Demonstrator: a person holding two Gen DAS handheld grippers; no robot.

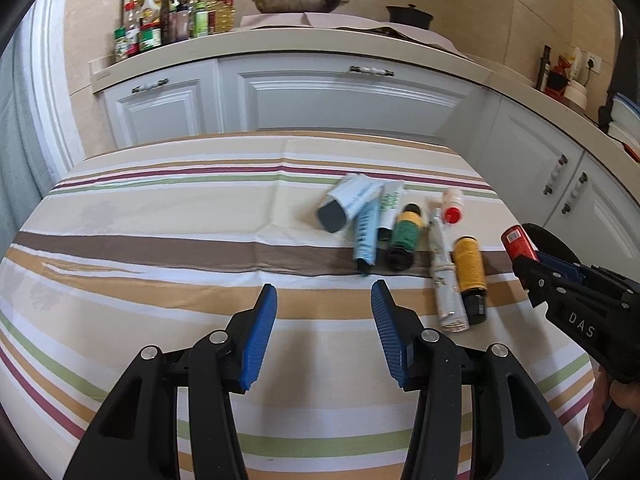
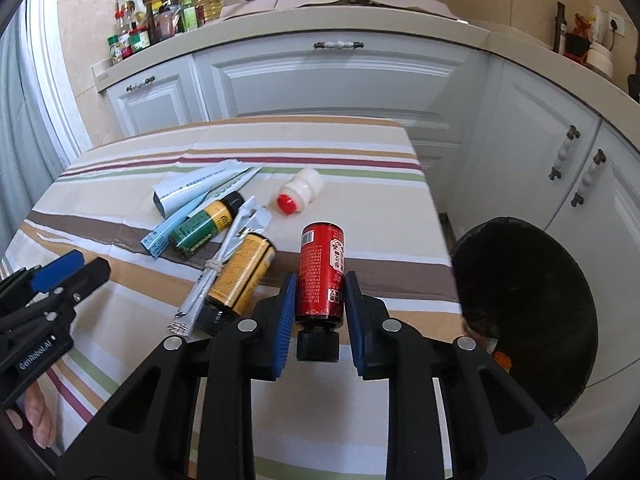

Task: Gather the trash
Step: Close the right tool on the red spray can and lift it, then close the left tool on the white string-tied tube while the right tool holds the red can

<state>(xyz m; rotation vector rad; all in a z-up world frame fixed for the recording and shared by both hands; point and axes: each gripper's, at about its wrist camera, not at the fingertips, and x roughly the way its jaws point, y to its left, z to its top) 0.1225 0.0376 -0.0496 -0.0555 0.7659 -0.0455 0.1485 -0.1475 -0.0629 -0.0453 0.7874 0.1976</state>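
Over a striped tablecloth (image 1: 168,216) in a tiled kitchen, the right claw (image 2: 320,312) was clamped on a red bottle (image 2: 322,272), its blue pads pressing both sides and the black cap pointing back toward the camera. The left claw (image 1: 324,336) hung with its jaws apart and nothing between them, above bare cloth at the near edge of the surface.

Just beyond, the remaining trash lay in a loose cluster: a yellow bottle (image 1: 470,268) touching a crumpled silver sachet (image 1: 446,284), then a green-and-yellow bottle (image 1: 404,236), a pale blue tube (image 1: 365,236) and a white carton (image 1: 350,200) overlapping one another. A small white bottle with a red cap (image 2: 300,192) rested a little apart, nearer the far right corner of the surface.

Beside the surface on the right stood a black bin (image 2: 528,320), its mouth open.

Past the surface ran white cabinet doors (image 1: 344,100) under a pale counter (image 1: 280,40). On that counter stood a crowd of condiment bottles (image 1: 172,20) at left, a metal wok (image 1: 298,0) and a dark pot (image 1: 410,14) at centre. Beige wall tiles closed the room behind.
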